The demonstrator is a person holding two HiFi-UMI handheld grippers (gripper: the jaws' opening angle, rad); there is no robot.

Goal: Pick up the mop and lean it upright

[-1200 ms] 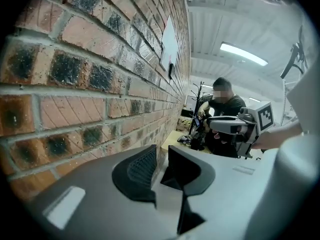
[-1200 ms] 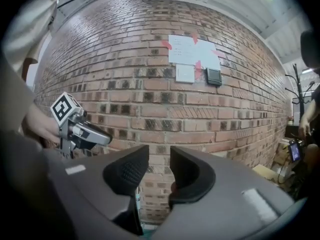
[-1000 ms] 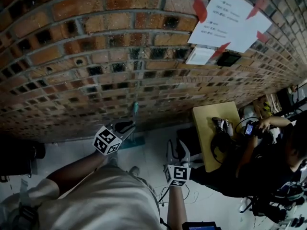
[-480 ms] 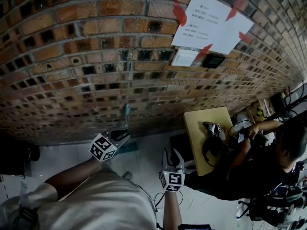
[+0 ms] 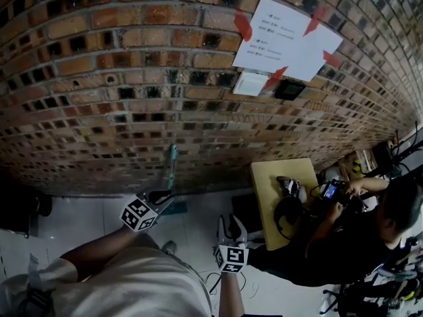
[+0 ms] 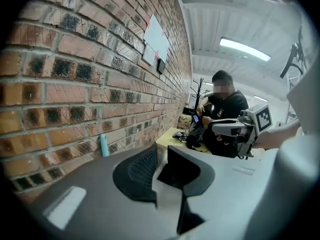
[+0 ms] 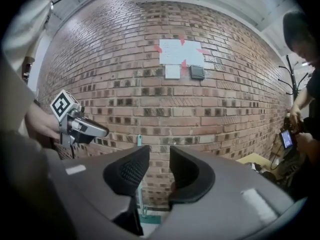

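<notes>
1. The mop (image 5: 172,170) stands nearly upright against the brick wall (image 5: 119,98). Its teal pole top rests on the bricks, and its flat teal head (image 5: 176,207) sits on the pale floor (image 5: 86,220) at the wall's foot. By this, the leaning looks done.
2. I judge the pole stiff, thin and light, with most of the weight low in the head. Being smooth, it could slide sideways along the bricks if nudged.
3. The best hold would be around the pole above its middle, squeezed squarely, so the head hangs below the grip and does not swing.
4. The left gripper (image 5: 160,197) hovers just near the pole's lower part, not touching it. Its forearm reaches in from the near left and it points slightly downward, along the wall to the right.
5. Its fingers (image 6: 137,171) stand a little apart with nothing between them.
6. The right gripper (image 5: 228,228) is to the right of the mop and well apart from it, facing the wall. Its fingers (image 7: 131,171) are also parted and empty, with the pole visible far beyond them.
7. Further right, a small yellow worktop (image 5: 268,177) carries gear, and a seated person (image 5: 370,236) is beside it.
</notes>
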